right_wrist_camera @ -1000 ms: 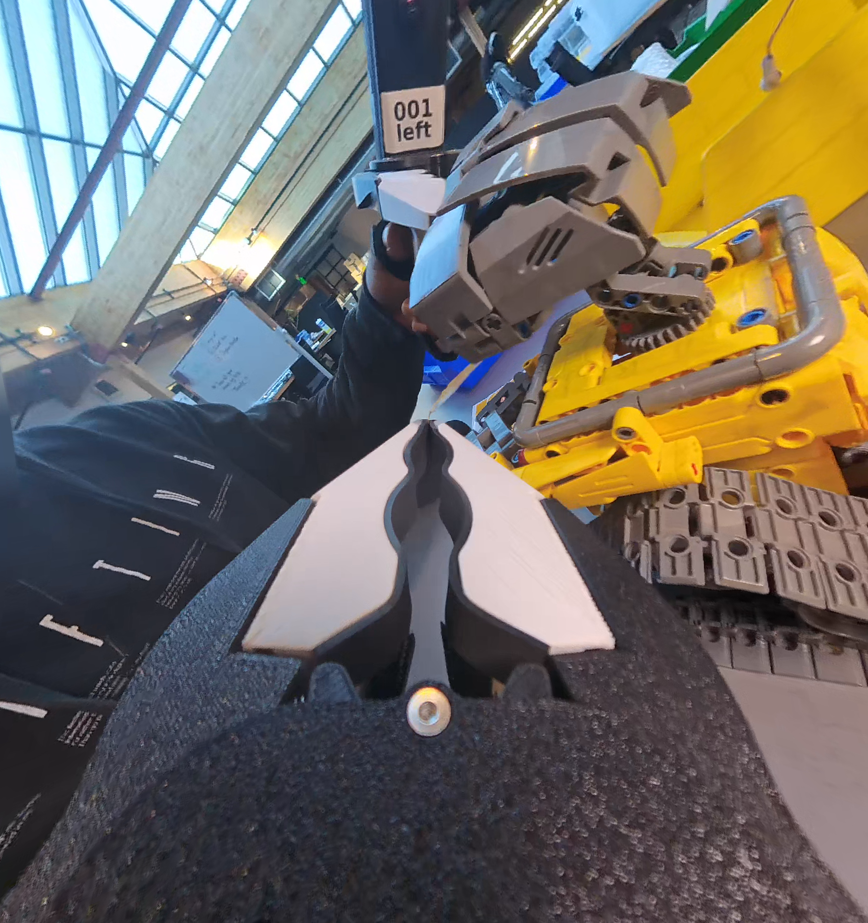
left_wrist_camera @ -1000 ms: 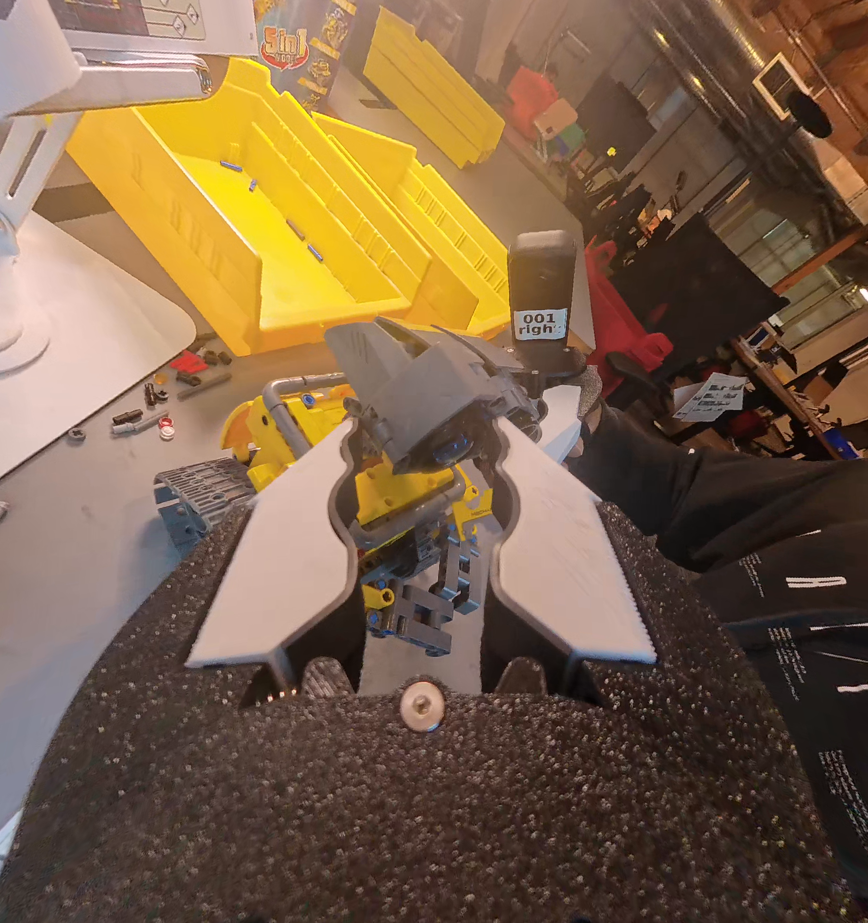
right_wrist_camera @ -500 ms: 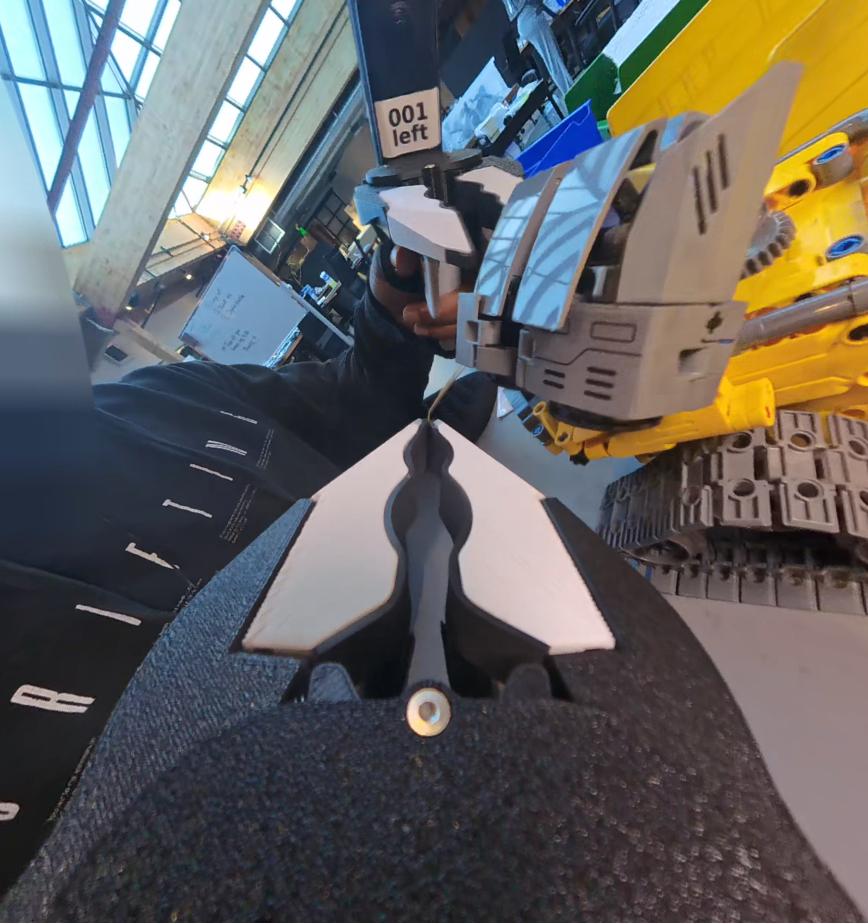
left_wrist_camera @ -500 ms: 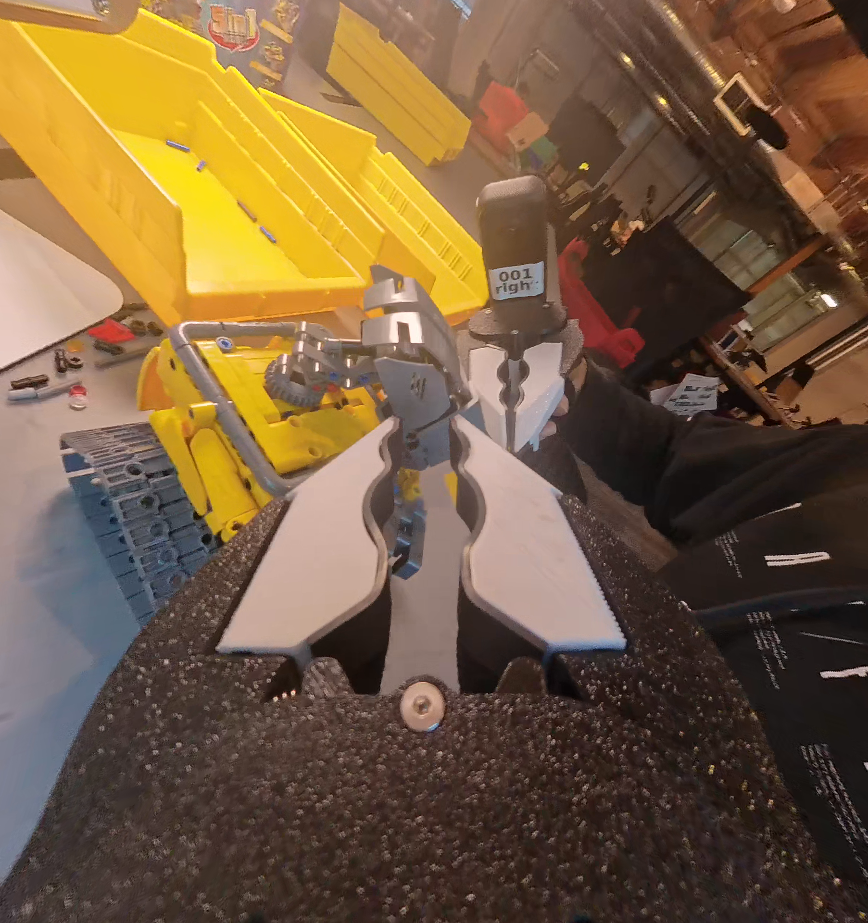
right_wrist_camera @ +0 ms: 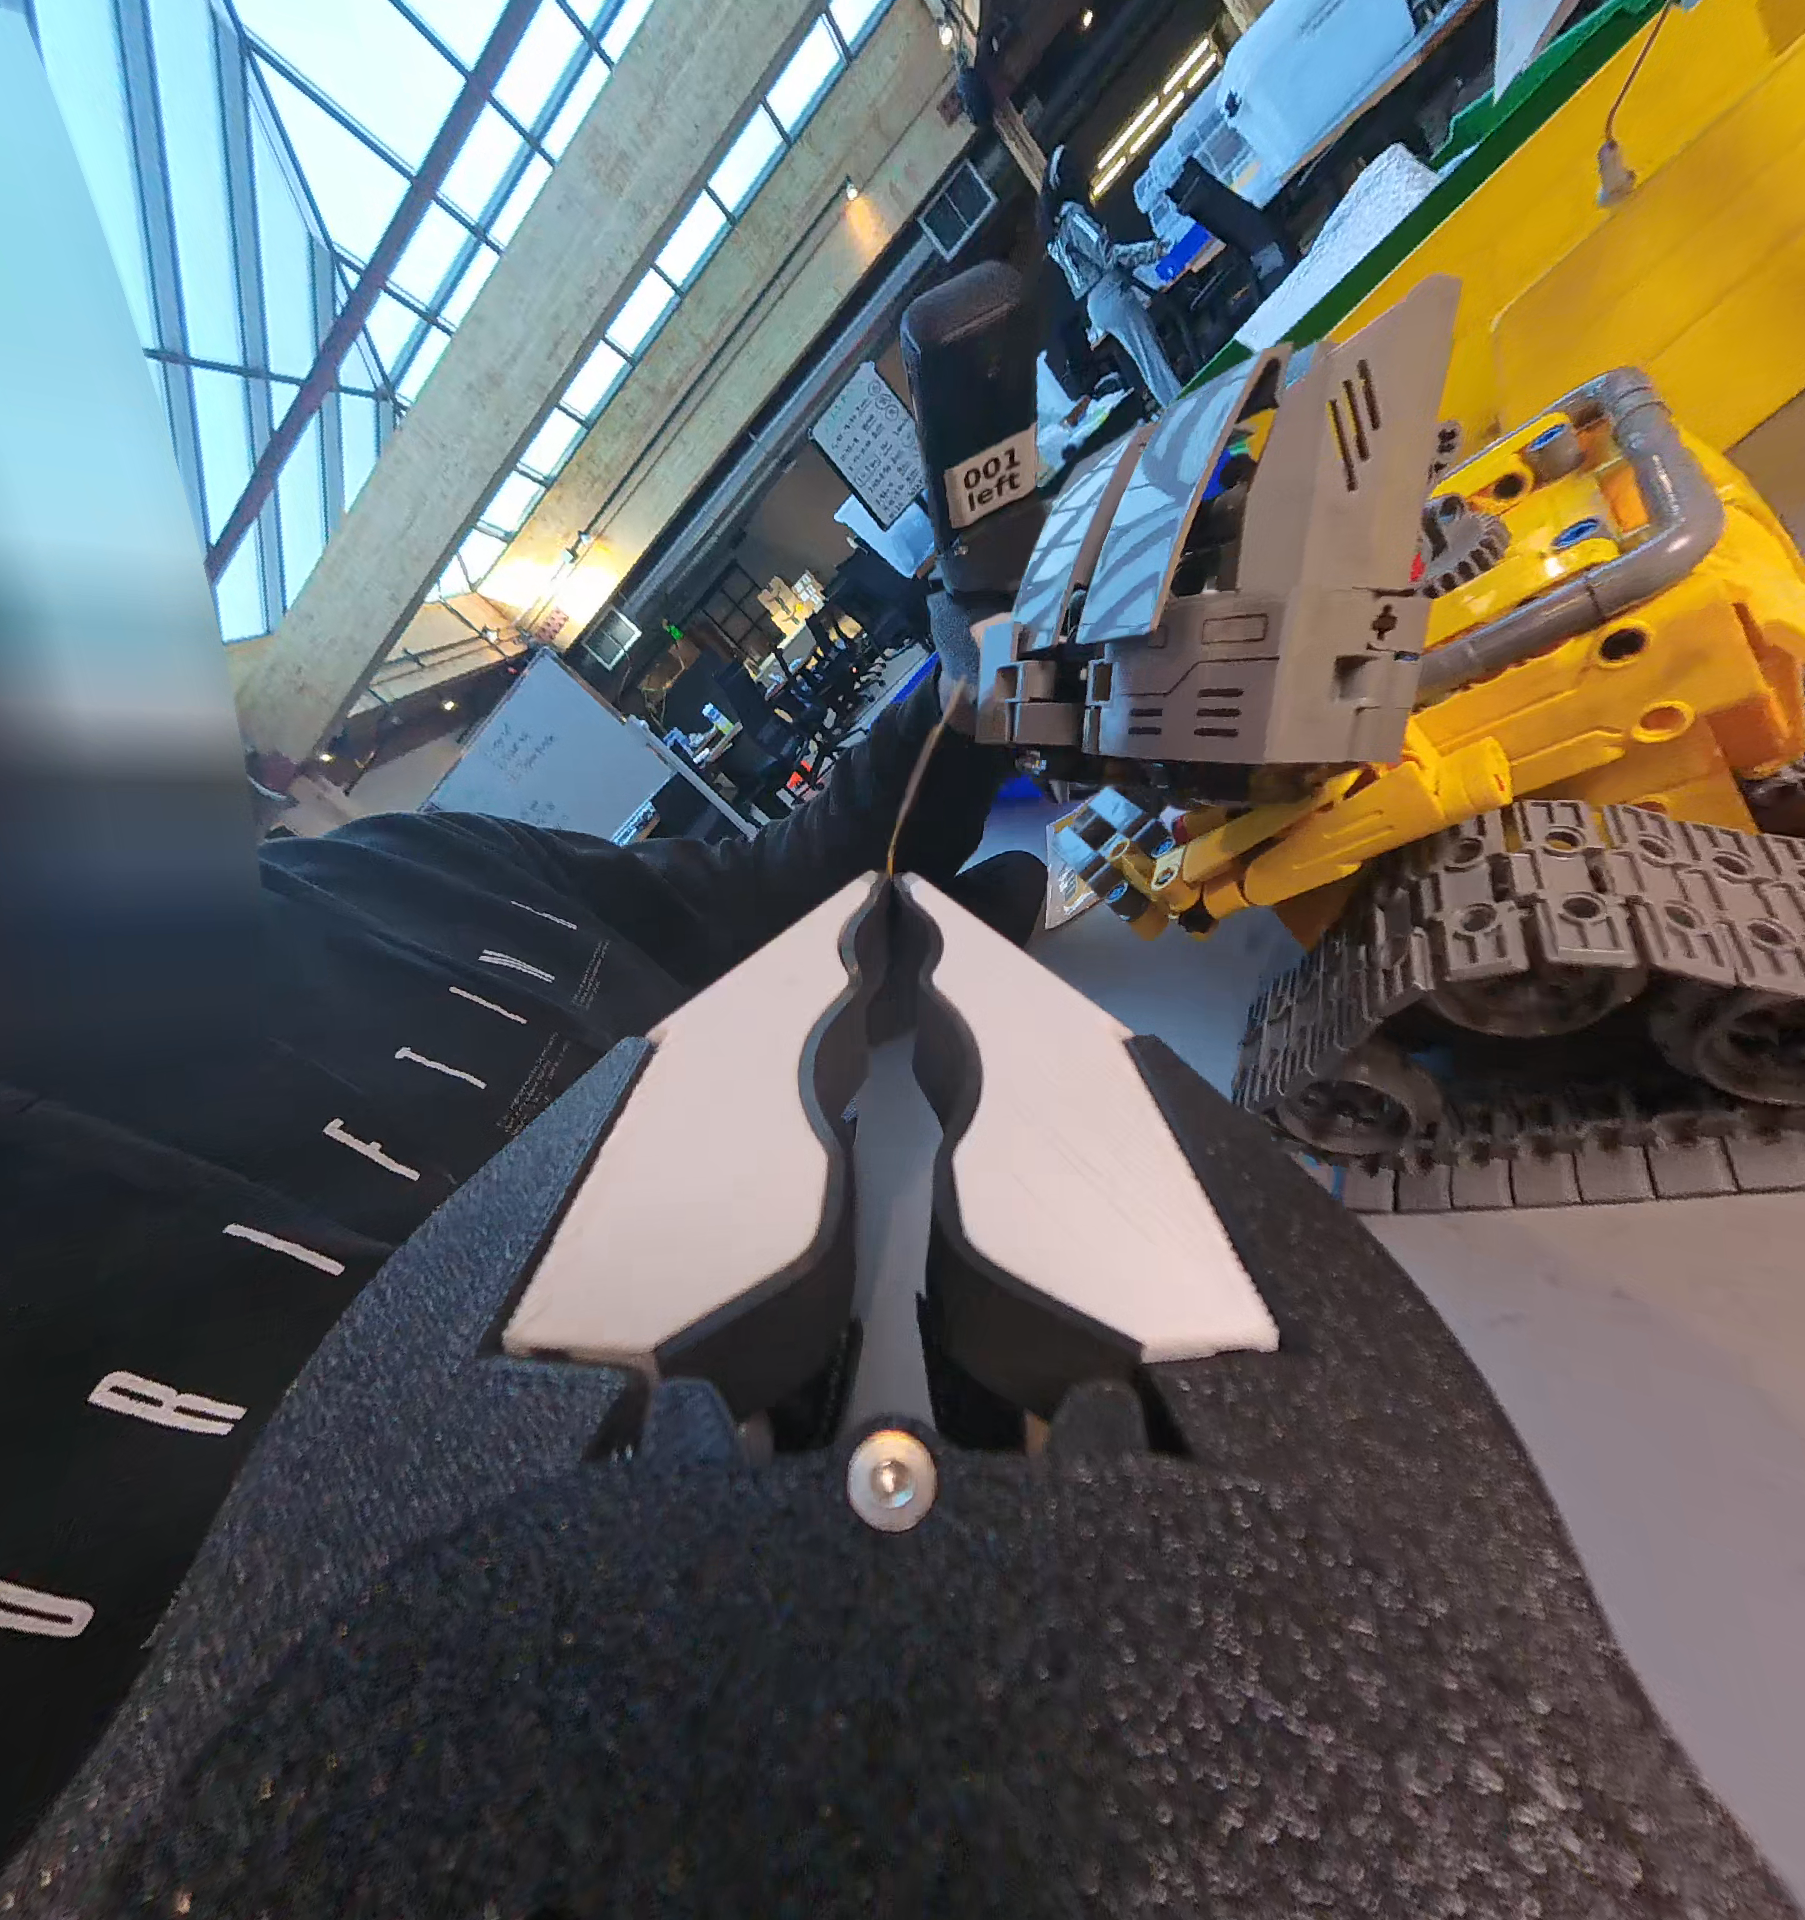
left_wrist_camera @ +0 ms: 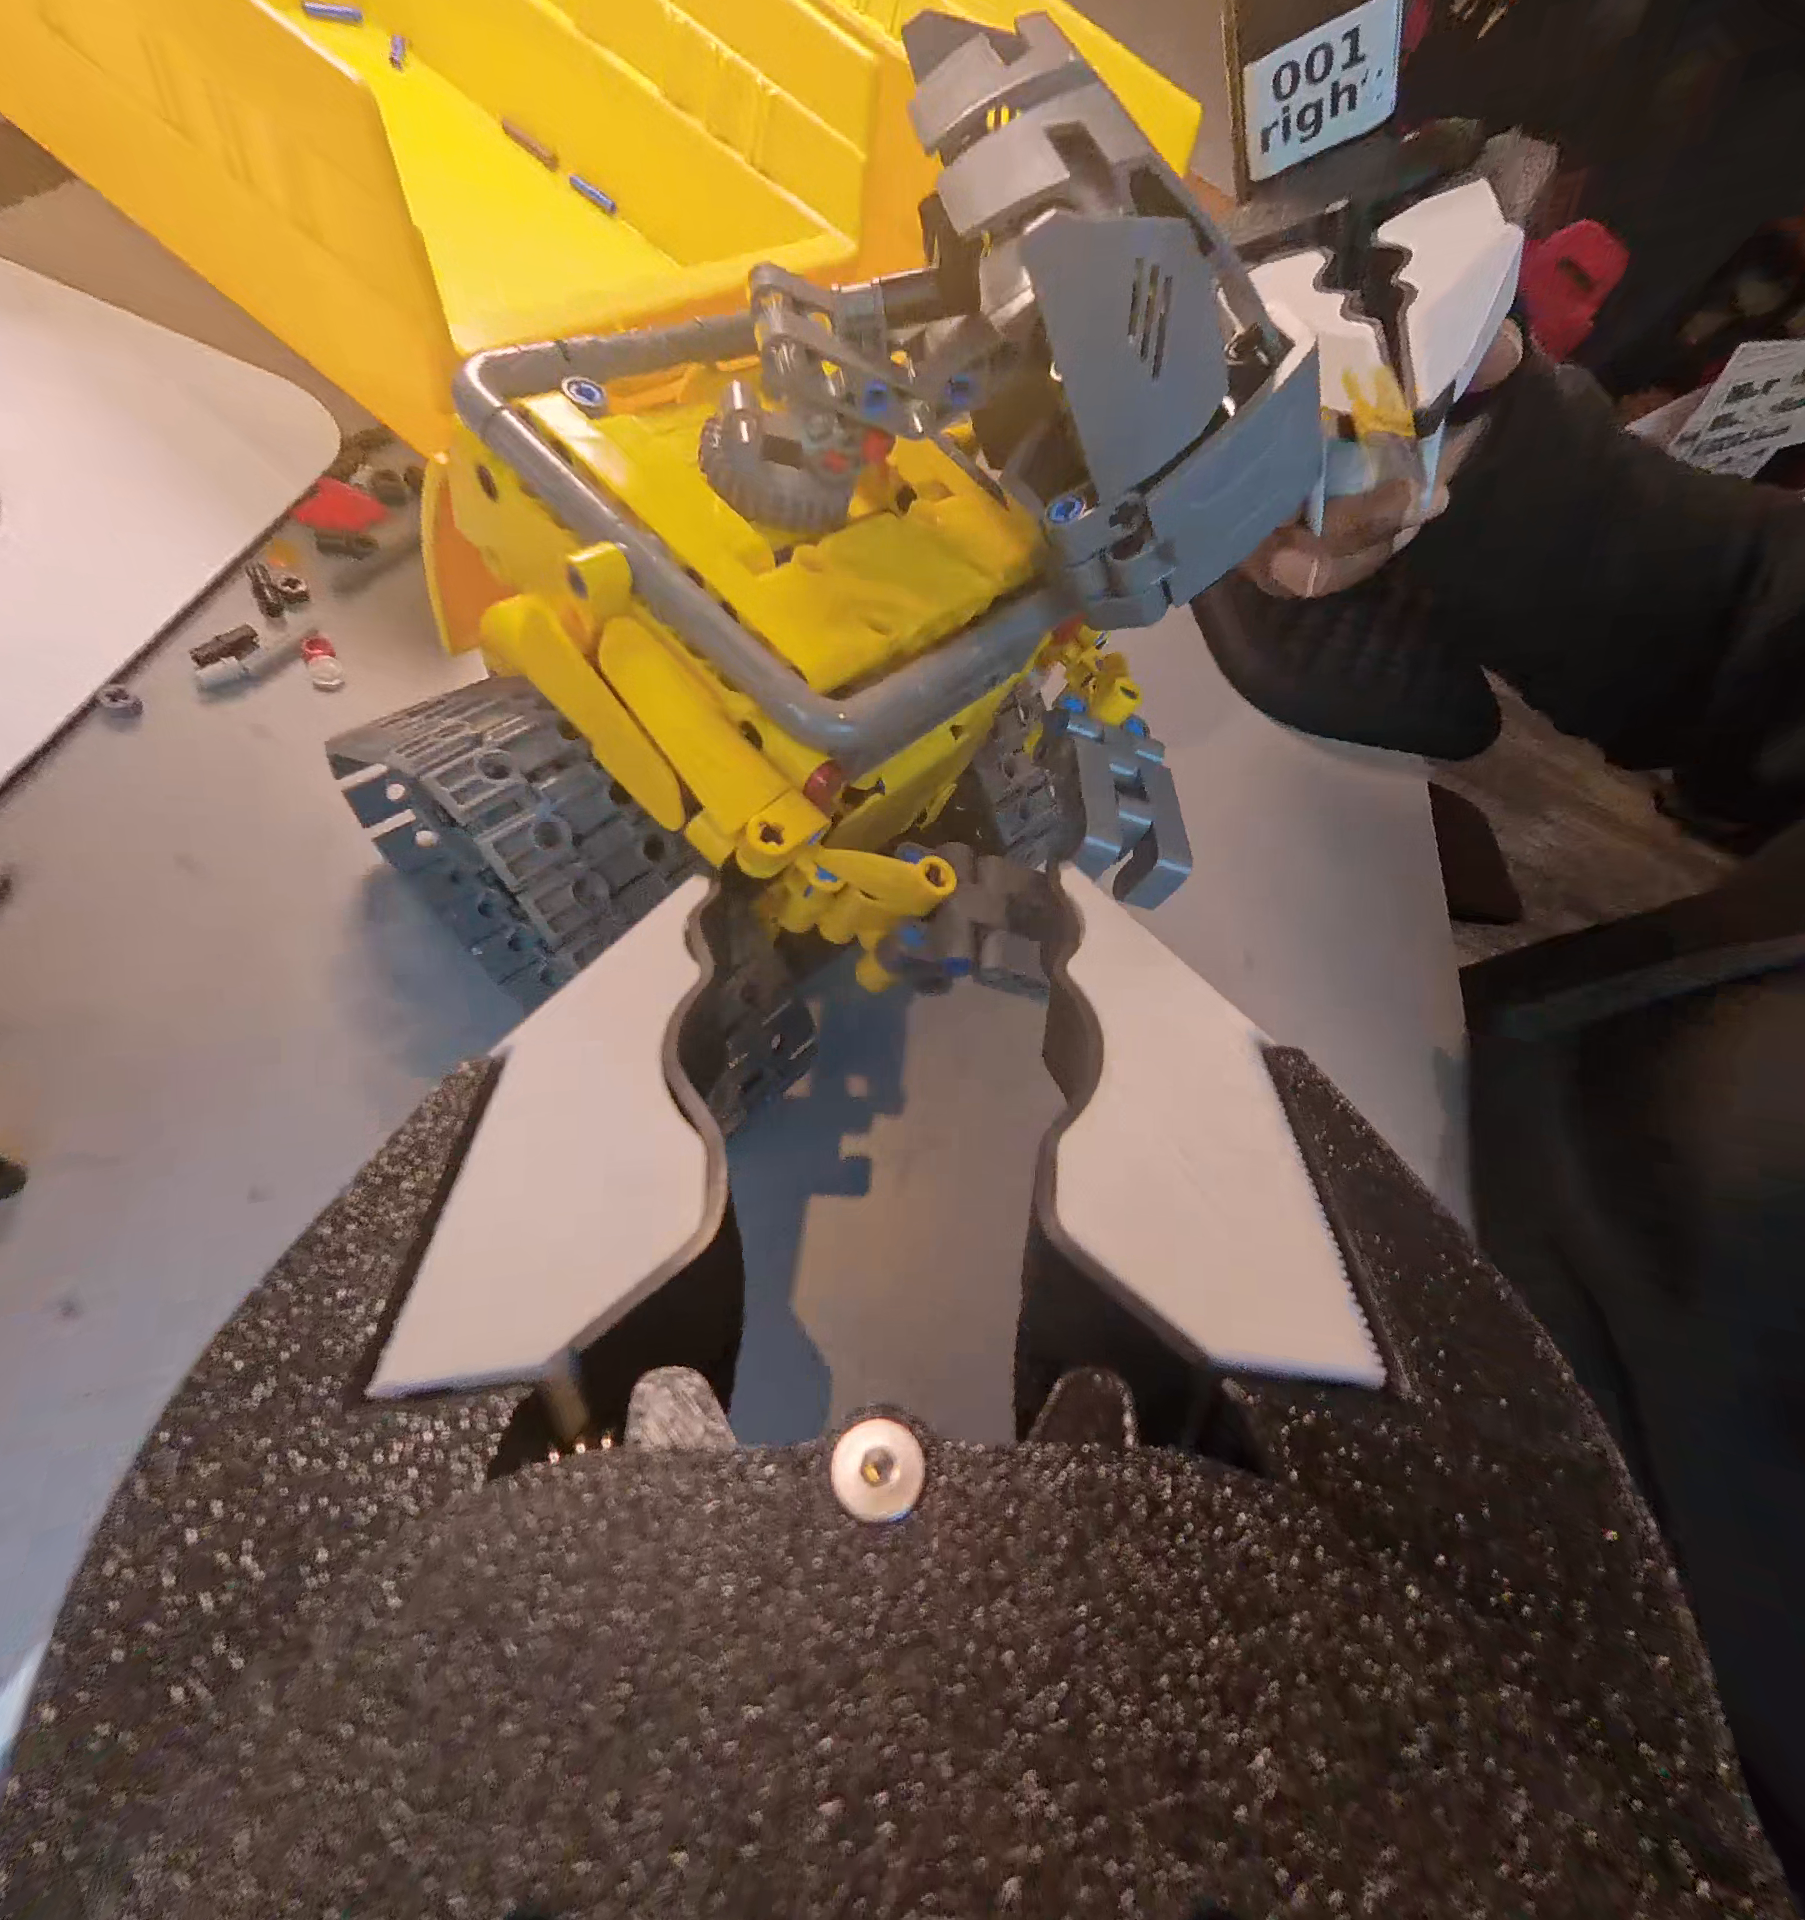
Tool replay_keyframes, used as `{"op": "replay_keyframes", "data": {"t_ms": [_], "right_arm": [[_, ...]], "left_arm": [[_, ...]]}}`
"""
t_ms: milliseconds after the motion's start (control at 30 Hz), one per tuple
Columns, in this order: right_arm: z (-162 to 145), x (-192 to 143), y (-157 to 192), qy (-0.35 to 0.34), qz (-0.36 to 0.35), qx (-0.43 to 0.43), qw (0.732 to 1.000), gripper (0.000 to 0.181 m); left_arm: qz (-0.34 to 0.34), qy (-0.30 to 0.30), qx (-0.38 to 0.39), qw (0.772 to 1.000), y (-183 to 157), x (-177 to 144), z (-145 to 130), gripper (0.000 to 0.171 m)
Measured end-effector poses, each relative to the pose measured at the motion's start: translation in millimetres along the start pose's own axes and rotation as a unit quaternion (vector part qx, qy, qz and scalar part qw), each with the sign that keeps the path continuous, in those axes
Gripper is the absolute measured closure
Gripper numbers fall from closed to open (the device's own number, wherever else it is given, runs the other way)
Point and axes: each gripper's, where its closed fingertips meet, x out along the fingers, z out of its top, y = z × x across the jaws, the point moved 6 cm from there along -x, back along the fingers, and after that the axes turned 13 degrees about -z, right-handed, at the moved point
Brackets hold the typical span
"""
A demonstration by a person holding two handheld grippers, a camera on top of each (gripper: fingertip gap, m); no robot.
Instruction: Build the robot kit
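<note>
A yellow brick-built tracked vehicle [left_wrist_camera: 877,592] stands on the grey table [left_wrist_camera: 150,987]. A grey cab [left_wrist_camera: 1137,343] sits on its far right end. My left gripper [left_wrist_camera: 882,904] is open and empty, with its tips just short of the vehicle's near end. My right gripper [left_wrist_camera: 1397,239] is beside the cab and is shut on a thin clear strip with yellow marks [left_wrist_camera: 1376,405]. In the right wrist view my right gripper [right_wrist_camera: 893,883] is shut with the strip edge-on [right_wrist_camera: 919,769] at its tip. The cab [right_wrist_camera: 1293,623] and vehicle [right_wrist_camera: 1604,665] lie to its right.
Yellow bins [left_wrist_camera: 565,156] stand behind the vehicle. Small loose parts [left_wrist_camera: 285,613] lie to the left beside a white base plate [left_wrist_camera: 98,468]. The table edge [left_wrist_camera: 1438,935] runs down the right. A person's dark sleeve [left_wrist_camera: 1604,623] is beyond it.
My left gripper, shut on the grey cab before, has let go, opened and drawn back. The cab now rests on the vehicle. My right gripper has stayed shut.
</note>
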Motion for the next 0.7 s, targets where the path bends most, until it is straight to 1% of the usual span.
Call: {"op": "replay_keyframes", "data": {"t_ms": [100,167,233,300,333,367,433,500,567,633,700], "right_arm": [[-0.2,-3.7,3.0,-0.006,0.016,-0.004,1.000,0.181],[-0.7,-7.7,8.3,-0.006,0.029,-0.014,0.999,0.181],[-1.9,-13.3,15.2,-0.002,0.042,-0.024,0.999,0.181],[-3.1,-20.1,22.3,-0.002,0.053,-0.036,0.998,0.181],[-3.4,-23.7,25.4,-0.003,0.055,-0.041,0.998,0.181],[-3.6,-27.1,27.9,-0.006,0.056,-0.045,0.997,0.181],[-3.6,-33.3,31.7,-0.013,0.058,-0.052,0.997,0.181],[-2.6,-37.6,33.5,-0.023,0.057,-0.055,0.997,0.181],[-2.1,-39.9,34.7,-0.031,0.059,-0.054,0.996,0.181],[-2.3,-40.2,35.6,-0.035,0.060,-0.053,0.996,0.181],[-2.8,-39.9,37.3,-0.035,0.061,-0.055,0.996,0.181]], "left_arm": [[-0.013,-0.005,-0.031,0.999,-17.8,9.0,-4.3,0.117],[-0.029,0.008,-0.035,0.999,-37.3,17.4,-9.8,0.119],[-0.043,0.037,-0.015,0.998,-56.7,22.2,-15.4,0.118],[-0.019,0.051,0.018,0.998,-64.5,14.5,-10.2,0.119],[-0.003,0.054,0.040,0.998,-66.2,8.0,-3.5,0.122],[0.016,0.055,0.069,0.996,-66.7,1.3,5.4,0.119],[0.049,0.060,0.132,0.988,-66.4,-9.2,27.1,0.117],[0.049,0.069,0.179,0.980,-67.4,-10.3,51.9,0.108],[0.028,0.086,0.232,0.968,-68.2,0.0,78.3,0.099],[0.019,0.142,0.290,0.946,-65.1,20.8,100.5,0.087],[0.006,0.229,0.337,0.913,-60.5,45.1,113.0,0.071]]}}
